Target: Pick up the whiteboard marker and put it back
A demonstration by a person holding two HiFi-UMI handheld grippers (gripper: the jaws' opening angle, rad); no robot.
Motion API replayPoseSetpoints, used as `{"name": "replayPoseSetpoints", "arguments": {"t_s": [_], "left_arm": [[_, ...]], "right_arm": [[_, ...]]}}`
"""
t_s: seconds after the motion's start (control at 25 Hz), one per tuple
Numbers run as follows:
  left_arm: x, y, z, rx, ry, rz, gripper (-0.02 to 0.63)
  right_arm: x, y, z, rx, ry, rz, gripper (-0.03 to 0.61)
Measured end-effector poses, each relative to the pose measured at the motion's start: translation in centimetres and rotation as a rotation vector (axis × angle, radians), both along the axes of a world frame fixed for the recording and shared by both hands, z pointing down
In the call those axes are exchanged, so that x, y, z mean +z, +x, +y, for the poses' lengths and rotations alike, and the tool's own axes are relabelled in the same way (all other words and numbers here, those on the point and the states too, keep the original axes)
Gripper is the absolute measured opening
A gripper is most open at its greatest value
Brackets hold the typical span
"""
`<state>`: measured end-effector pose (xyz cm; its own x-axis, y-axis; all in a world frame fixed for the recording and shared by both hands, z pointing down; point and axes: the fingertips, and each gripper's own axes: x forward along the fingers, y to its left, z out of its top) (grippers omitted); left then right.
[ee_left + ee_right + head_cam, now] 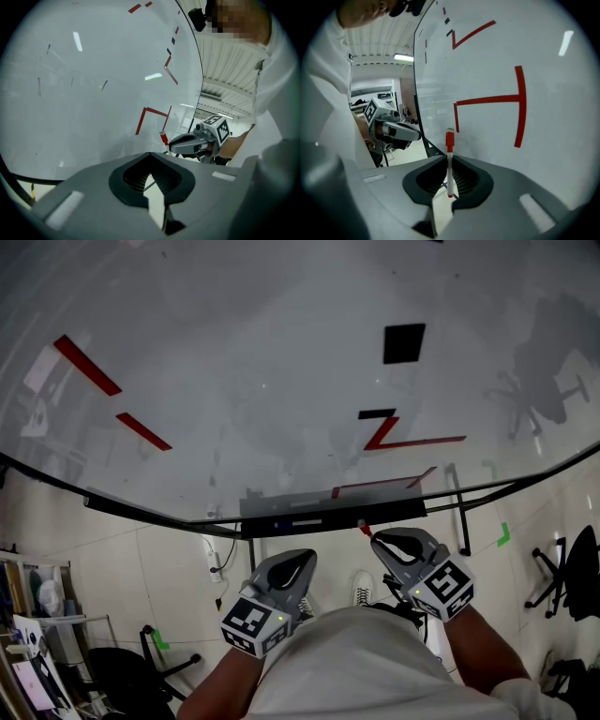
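Observation:
A thin whiteboard marker (449, 161) with a white barrel and red cap stands clamped between the jaws of my right gripper (449, 180). Its red cap (364, 529) pokes out toward the whiteboard (281, 381), just below the board's lower rail and marker ledge (328, 512). The marker's cap (163, 138) also shows ahead of the right gripper (192, 143) in the left gripper view. My left gripper (289, 573) hangs beside it, lower left, with jaws closed and nothing between them (151, 180).
The whiteboard carries red line drawings (408, 439) and a black square magnet (404, 342). Below it, the board's stand legs (461, 512), office chairs (567, 577) and a shelf unit (37, 634) stand on the tiled floor. The person's shoes (362, 589) show between the grippers.

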<state>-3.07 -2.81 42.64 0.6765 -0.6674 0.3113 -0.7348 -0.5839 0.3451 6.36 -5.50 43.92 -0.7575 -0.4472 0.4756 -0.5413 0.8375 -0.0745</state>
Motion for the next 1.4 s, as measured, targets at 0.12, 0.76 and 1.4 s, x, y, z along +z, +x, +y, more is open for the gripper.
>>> {"name": "replayPoseSetpoints", "arguments": {"t_s": [0.12,0.76,1.4], "left_arm": [[0.0,0.0,-0.1,0.000,0.000,0.000,0.017],[0.1,0.0,0.2,0.003,-0.004,-0.003,0.017],[0.4,0.2,0.3,0.009,-0.009,0.002,0.017]], "right_arm": [[0.4,-0.2,0.0,-0.024,0.037,0.049,0.037],[3.4,-0.5,0.2,-0.156,0.228,0.394,0.037],[5.9,-0.5,-0.6,-0.326,0.508,0.769,0.037]]}}
